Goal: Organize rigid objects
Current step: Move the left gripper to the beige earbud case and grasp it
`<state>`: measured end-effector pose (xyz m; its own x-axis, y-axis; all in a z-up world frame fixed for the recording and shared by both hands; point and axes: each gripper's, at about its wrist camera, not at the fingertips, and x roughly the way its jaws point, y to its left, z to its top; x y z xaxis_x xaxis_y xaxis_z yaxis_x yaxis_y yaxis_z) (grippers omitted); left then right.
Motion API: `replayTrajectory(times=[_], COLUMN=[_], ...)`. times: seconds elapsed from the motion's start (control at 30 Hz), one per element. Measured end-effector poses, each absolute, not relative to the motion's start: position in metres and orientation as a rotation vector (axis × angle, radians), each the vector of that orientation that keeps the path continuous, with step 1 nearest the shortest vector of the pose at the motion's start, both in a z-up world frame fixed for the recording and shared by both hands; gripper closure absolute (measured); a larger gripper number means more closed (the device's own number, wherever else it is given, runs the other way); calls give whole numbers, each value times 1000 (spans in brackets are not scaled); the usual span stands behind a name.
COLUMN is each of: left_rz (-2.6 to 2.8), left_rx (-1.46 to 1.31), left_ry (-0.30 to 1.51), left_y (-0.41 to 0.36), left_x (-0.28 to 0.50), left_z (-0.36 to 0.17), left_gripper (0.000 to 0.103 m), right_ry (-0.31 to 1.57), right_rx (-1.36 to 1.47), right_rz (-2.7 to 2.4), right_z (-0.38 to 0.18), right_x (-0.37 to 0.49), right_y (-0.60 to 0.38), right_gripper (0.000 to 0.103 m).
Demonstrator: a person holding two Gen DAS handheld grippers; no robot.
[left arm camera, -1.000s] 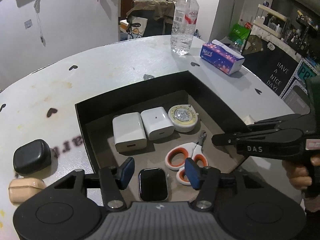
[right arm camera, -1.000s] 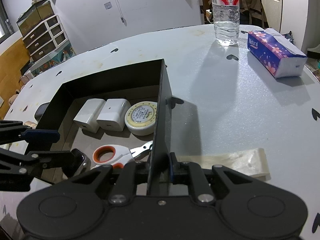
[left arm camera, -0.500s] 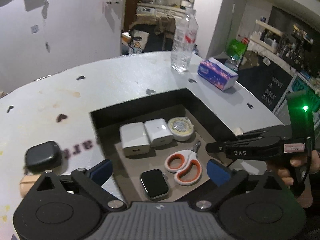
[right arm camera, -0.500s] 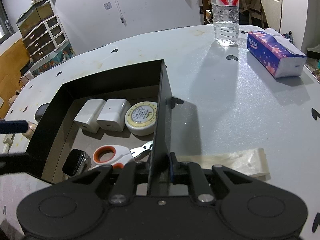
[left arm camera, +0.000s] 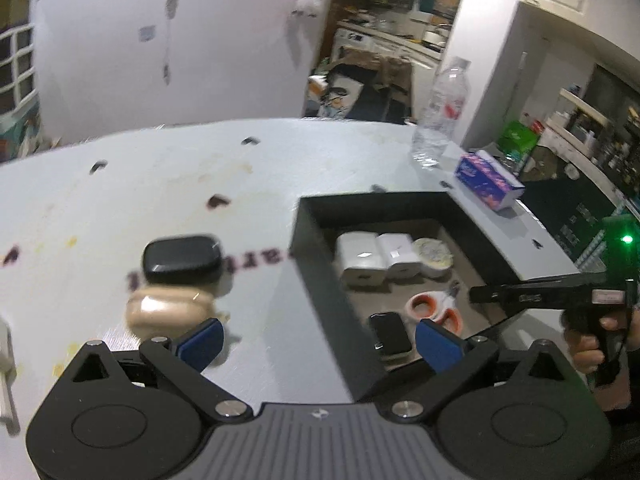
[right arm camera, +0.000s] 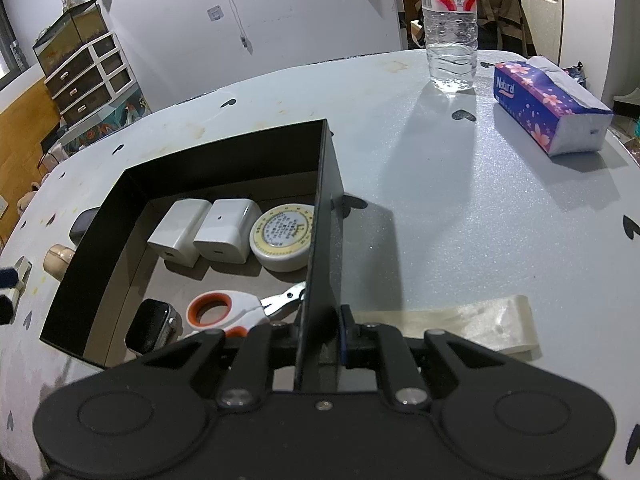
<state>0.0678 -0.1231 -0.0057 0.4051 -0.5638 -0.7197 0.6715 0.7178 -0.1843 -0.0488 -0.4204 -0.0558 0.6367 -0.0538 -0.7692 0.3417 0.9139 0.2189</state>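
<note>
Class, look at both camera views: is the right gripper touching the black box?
Touching. The right wrist view shows the right gripper shut on the right-hand wall of the black box, the wall pinched between its two fingers.

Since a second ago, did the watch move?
Yes. The watch now lies on the floor of the black box, beside the scissors; earlier it sat between the left gripper's jaws.

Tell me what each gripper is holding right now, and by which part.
The right gripper is shut on the box, pinching its near right wall. The left gripper is open and holds nothing.
</note>
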Motion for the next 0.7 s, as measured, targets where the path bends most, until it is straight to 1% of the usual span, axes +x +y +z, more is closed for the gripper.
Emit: replayTrajectory(times=[0.13,0.4,0.53,0.7], left_rz=[-718,-564,-517,-451], left_rx=[86,-100,-164,-158], left_ry=[892,979,966,921], left_y=[-112,-97,-95,-95], left_x=[81,119,134,147], left_z=[-22,-48,-55,-60], left_gripper=[2,7,7,7], right_ry=[855,855,857,861], right_rx=[364,363,363,364], right_rz=[-232,-232,-233,-235], right_z=[-56,-56,-56,-56], right_x=[-49,-49,-49,-49], right_y=[-420,-420,-421,-421], right_gripper=[89,89,89,89])
